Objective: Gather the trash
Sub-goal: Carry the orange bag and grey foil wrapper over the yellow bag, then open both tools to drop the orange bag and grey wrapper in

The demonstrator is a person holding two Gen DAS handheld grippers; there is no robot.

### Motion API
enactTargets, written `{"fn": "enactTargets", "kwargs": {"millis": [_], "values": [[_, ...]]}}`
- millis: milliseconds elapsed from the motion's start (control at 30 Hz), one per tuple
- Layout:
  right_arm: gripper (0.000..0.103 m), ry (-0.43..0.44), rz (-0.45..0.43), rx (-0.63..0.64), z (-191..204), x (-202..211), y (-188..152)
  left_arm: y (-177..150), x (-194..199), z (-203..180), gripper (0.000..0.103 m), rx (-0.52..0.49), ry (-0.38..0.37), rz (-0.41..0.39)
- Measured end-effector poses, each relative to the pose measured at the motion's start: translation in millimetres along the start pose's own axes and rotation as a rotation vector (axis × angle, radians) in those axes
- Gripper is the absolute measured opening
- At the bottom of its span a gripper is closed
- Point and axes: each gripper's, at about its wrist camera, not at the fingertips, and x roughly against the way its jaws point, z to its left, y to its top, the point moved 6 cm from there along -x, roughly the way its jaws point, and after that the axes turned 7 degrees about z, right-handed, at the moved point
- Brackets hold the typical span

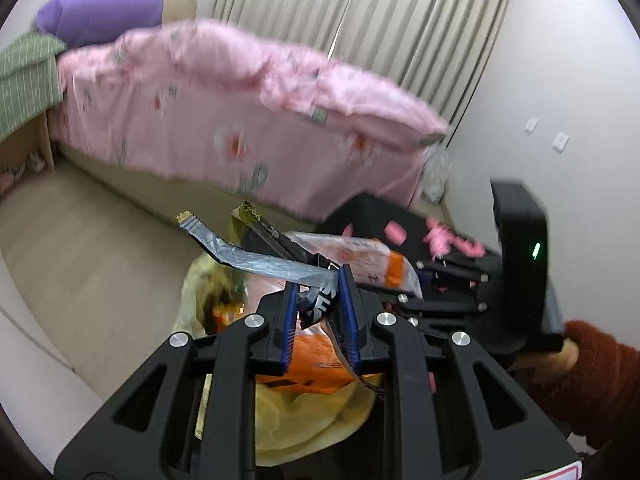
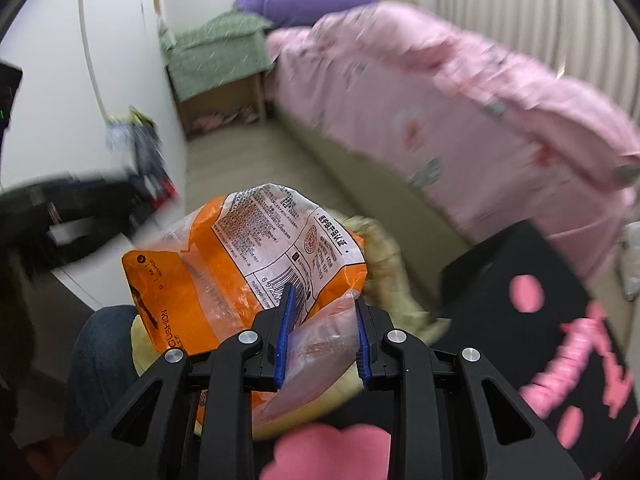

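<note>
**Two grippers, two loads of wrappers over one yellow bag**

Two views take in the same bedroom: pale floor point(image 1: 100, 248), white walls, ribbed curtains point(image 1: 360, 20), and one bed under a pink flowered quilt point(image 1: 240, 112) with one purple pillow point(image 1: 100, 12) at its head.

Left wrist view: the left gripper point(image 1: 320, 304) has its jaws nearly closed on a bunch of wrappers point(image 1: 316, 300), from which one silver strip point(image 1: 248, 260) and one dark, gold-tipped packet point(image 1: 260, 224) stick out. Just below lies the open yellow bag point(image 1: 312, 416), with orange packaging inside. The right gripper point(image 1: 404, 300) reaches in from the right side, held by a hand in a rust-coloured sleeve point(image 1: 592, 376).

Right wrist view: the right gripper point(image 2: 324, 336) has its jaws partway closed on the clear edge of one orange-and-white snack bag point(image 2: 248, 264), held above the yellow bag point(image 2: 384, 264). One black bag with pink print point(image 2: 540, 300) lies at right. The left gripper point(image 2: 132, 196), blurred, shows at left with its wrappers point(image 2: 140, 148).
</note>
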Motion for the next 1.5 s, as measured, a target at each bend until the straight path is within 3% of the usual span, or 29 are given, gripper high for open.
{"fn": "enactTargets", "kwargs": {"millis": [133, 267, 367, 767, 1133, 1400, 1500], "values": [[0.026, 0.094, 0.129, 0.03, 2, -43, -1, -19, -43, 18, 0.019, 0.039, -0.024, 0.089], [0.026, 0.045, 0.223, 0.083, -4, -73, -4, -36, -77, 33, 0.019, 0.051, 0.006, 0.164], [0.026, 0.056, 0.24, 0.083, -5, -79, -2, -41, -90, 36, 0.019, 0.045, 0.006, 0.187], [0.026, 0.028, 0.223, 0.021, -13, -71, -6, -50, -109, 41, 0.019, 0.034, 0.019, 0.21], [0.026, -0.023, 0.181, 0.09, 2, -63, -1, -51, -98, 48, 0.019, 0.043, 0.033, 0.201], [0.046, 0.06, 0.16, -0.015, -4, -42, -10, -50, -92, 54, 0.019, 0.069, 0.024, 0.194], [0.054, 0.048, 0.134, -0.011, -4, -25, -15, -50, -94, 55, 0.019, 0.073, 0.04, 0.197]]}}
